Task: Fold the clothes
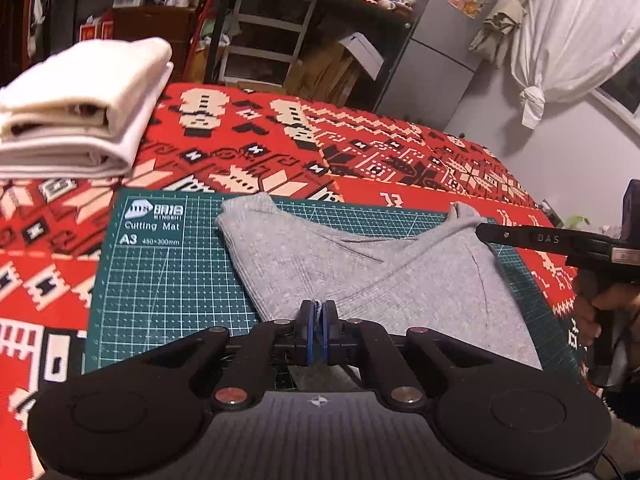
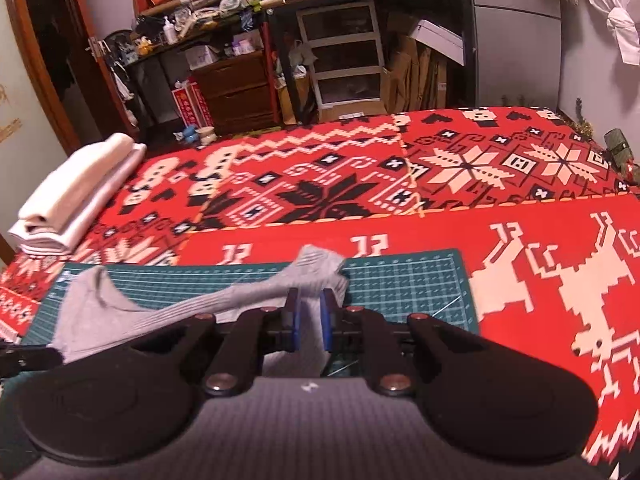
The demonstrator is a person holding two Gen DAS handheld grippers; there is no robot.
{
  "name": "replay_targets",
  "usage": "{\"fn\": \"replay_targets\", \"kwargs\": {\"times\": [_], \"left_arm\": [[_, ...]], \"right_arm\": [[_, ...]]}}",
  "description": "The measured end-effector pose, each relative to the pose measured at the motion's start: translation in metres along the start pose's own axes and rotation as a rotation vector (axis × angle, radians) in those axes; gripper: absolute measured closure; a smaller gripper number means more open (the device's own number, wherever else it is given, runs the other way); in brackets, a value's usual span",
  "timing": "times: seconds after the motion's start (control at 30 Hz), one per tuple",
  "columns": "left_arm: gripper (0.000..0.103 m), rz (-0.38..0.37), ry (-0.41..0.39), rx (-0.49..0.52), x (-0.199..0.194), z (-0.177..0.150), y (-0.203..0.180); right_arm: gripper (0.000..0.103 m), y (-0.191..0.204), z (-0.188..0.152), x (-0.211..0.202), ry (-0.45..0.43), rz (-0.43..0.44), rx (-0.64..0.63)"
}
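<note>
A grey knit garment (image 1: pixel 360 272) lies partly folded on a green cutting mat (image 1: pixel 160 280). My left gripper (image 1: pixel 318 312) is shut on its near edge, with a thin strip of cloth pinched between the blue pads. The right gripper (image 1: pixel 486 230) comes in from the right and grips the garment's far right corner. In the right wrist view that gripper (image 2: pixel 310 308) is shut on grey cloth (image 2: pixel 308 328), which fills the gap between its fingers. The garment (image 2: pixel 120 308) stretches away to the left across the mat (image 2: pixel 400 280).
A red, black and cream patterned cloth (image 1: pixel 360 144) covers the table. A stack of folded white clothes (image 1: pixel 80 108) sits at the far left, also visible as a white stack (image 2: pixel 76 200) from the right. A hand (image 1: pixel 600 312) holds the right gripper. Shelves and boxes stand behind the table.
</note>
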State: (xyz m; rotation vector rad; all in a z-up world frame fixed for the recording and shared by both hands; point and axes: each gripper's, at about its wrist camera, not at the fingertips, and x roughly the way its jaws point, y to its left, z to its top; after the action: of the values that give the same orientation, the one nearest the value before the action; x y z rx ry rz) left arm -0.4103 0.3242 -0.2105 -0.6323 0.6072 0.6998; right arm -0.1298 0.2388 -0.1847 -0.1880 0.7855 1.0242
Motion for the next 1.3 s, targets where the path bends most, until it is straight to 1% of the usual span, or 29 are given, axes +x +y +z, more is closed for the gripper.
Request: {"fn": "replay_targets", "kwargs": {"times": [0.1,0.37,0.4,0.43,0.47,0.6,0.63,0.7,0.77,0.87,0.9,0.93,0.97,1.1,1.23,1.3], "left_arm": [[0.098,-0.006,-0.003,0.005,0.003,0.001,0.000],[0.096,-0.001,-0.002,0.007,0.012,0.007,0.000],[0.096,0.002,-0.002,0.007,0.012,0.008,-0.001],[0.096,0.004,-0.003,0.007,0.012,0.008,-0.001],[0.096,0.006,-0.003,0.008,0.012,0.008,-0.002],[0.096,0.012,-0.006,0.009,0.011,0.007,-0.003],[0.096,0.013,-0.007,0.009,0.011,0.007,-0.003],[0.096,0.016,-0.008,0.008,0.010,0.007,-0.003],[0.096,0.014,-0.012,0.001,0.007,0.006,-0.002],[0.096,0.008,-0.022,-0.016,-0.003,0.005,0.000],[0.095,-0.001,-0.022,-0.024,-0.007,0.004,0.001],[0.092,-0.013,-0.022,-0.034,-0.011,0.004,0.003],[0.088,-0.031,-0.018,-0.045,-0.016,0.002,0.004],[0.088,-0.128,0.025,-0.062,-0.036,-0.009,0.001],[0.088,-0.184,0.077,0.012,-0.053,-0.030,-0.021],[0.082,-0.192,0.094,0.053,-0.057,-0.042,-0.033]], "right_arm": [[0.093,-0.009,0.003,0.006,-0.003,-0.017,0.027],[0.092,-0.006,0.006,0.012,0.001,-0.056,-0.012],[0.092,-0.001,0.006,0.006,-0.017,-0.055,-0.029],[0.092,0.004,0.006,-0.001,-0.037,-0.053,-0.046],[0.092,0.011,0.006,-0.005,-0.037,-0.013,-0.063],[0.092,0.033,0.003,0.007,0.021,0.039,-0.146],[0.092,0.035,0.003,0.012,0.024,0.030,-0.154],[0.092,0.033,0.006,0.021,0.028,0.029,-0.125],[0.092,0.031,0.009,0.019,0.021,0.035,-0.098],[0.091,0.034,0.006,0.001,0.002,0.051,-0.111],[0.091,0.036,0.004,-0.008,-0.001,0.061,-0.120],[0.091,0.037,-0.001,-0.018,0.000,0.077,-0.124],[0.091,0.039,-0.007,-0.029,0.003,0.098,-0.130],[0.091,0.048,-0.034,-0.070,0.015,0.161,-0.150],[0.091,0.059,-0.062,-0.100,0.039,0.211,-0.146],[0.091,0.064,-0.073,-0.111,0.042,0.225,-0.143]]}}
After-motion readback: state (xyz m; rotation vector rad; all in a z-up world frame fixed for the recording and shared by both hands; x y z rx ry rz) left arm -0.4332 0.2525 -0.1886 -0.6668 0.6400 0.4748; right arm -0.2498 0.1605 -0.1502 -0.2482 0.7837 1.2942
